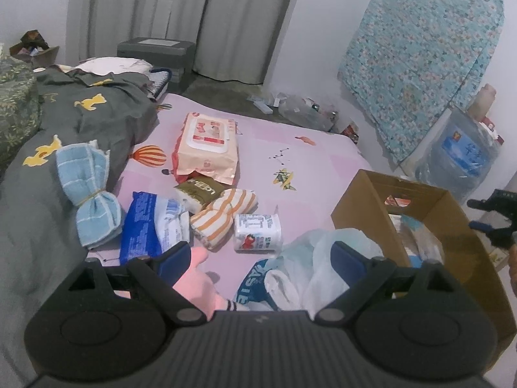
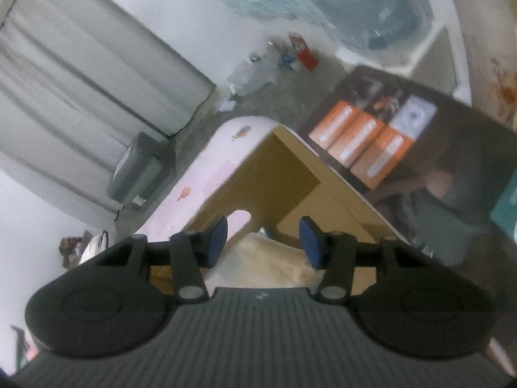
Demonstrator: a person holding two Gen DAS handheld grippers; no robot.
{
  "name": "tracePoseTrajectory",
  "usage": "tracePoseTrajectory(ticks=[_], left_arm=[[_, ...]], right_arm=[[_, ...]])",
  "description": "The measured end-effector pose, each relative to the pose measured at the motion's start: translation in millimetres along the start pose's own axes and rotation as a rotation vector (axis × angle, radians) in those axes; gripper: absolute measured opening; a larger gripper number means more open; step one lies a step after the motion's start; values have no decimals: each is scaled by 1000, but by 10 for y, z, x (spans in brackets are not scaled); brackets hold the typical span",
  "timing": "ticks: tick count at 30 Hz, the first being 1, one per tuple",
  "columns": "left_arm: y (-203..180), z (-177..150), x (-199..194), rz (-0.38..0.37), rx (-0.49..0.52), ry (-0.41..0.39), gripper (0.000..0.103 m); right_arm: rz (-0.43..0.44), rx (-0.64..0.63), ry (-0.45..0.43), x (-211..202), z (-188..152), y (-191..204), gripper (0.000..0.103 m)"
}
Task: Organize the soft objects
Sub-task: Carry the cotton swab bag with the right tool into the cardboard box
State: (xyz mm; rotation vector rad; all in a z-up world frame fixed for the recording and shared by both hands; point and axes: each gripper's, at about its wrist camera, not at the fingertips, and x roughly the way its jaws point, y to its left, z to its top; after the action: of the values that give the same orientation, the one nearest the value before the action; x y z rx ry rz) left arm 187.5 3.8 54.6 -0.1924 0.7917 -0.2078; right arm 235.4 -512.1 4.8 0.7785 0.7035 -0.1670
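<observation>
Left gripper at lower centre of its view, jaws spread wide, gripping nothing, above a pink soft toy and a plastic bag on the pink sheet. Right gripper partly open, empty, over the cardboard box; pale bagged item below inside the box.

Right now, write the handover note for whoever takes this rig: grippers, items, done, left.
Left gripper: open, empty, above the bed's near edge.
Right gripper: open over the cardboard box, nothing between the pads.
Done: some items already lie in the box; exactly what is unclear.
Left on the pink sheet: wipes pack, blue towel bundle, blue packet, striped cloth, tissue roll, olive pack, plastic bag.
</observation>
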Motion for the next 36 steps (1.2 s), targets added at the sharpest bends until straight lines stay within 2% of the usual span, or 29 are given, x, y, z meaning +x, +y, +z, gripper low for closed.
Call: tracePoseTrajectory(ticks=[3, 6, 8, 10, 13, 18, 22, 24, 28, 30, 33, 36], left_arm=[[27, -54, -48, 9, -7, -2, 94], [60, -105, -99, 16, -15, -6, 94], [83, -131, -134, 23, -17, -10, 94], [100, -159, -171, 26, -18, -14, 94], [126, -206, -232, 36, -16, -25, 94], [189, -282, -279, 49, -21, -31, 94], [234, -337, -291, 48, -43, -22, 94], [247, -366, -309, 47, -46, -20, 94], [260, -401, -340, 47, -45, -20, 94], [271, -421, -355, 51, -46, -19, 94], [305, -434, -378, 56, -45, -23, 94], [329, -436, -360, 60, -51, -21, 94]], right_arm=[[10, -81, 16, -15, 16, 137, 50], [25, -186, 90, 97, -58, 282, 61], [12, -268, 133, 206, -121, 368, 74], [-13, -340, 185, 294, -195, 425, 76], [-17, -351, 235, 264, -251, 448, 76], [83, -232, 324, 162, -238, 359, 76], [58, -136, 374, 424, -268, 275, 76], [74, -45, 364, 578, -240, 189, 74], [143, 163, 288, 758, -120, 20, 73], [140, 228, 250, 793, -87, -34, 73], [160, 233, 255, 727, -96, -5, 74], [180, 159, 300, 555, -151, 103, 74]])
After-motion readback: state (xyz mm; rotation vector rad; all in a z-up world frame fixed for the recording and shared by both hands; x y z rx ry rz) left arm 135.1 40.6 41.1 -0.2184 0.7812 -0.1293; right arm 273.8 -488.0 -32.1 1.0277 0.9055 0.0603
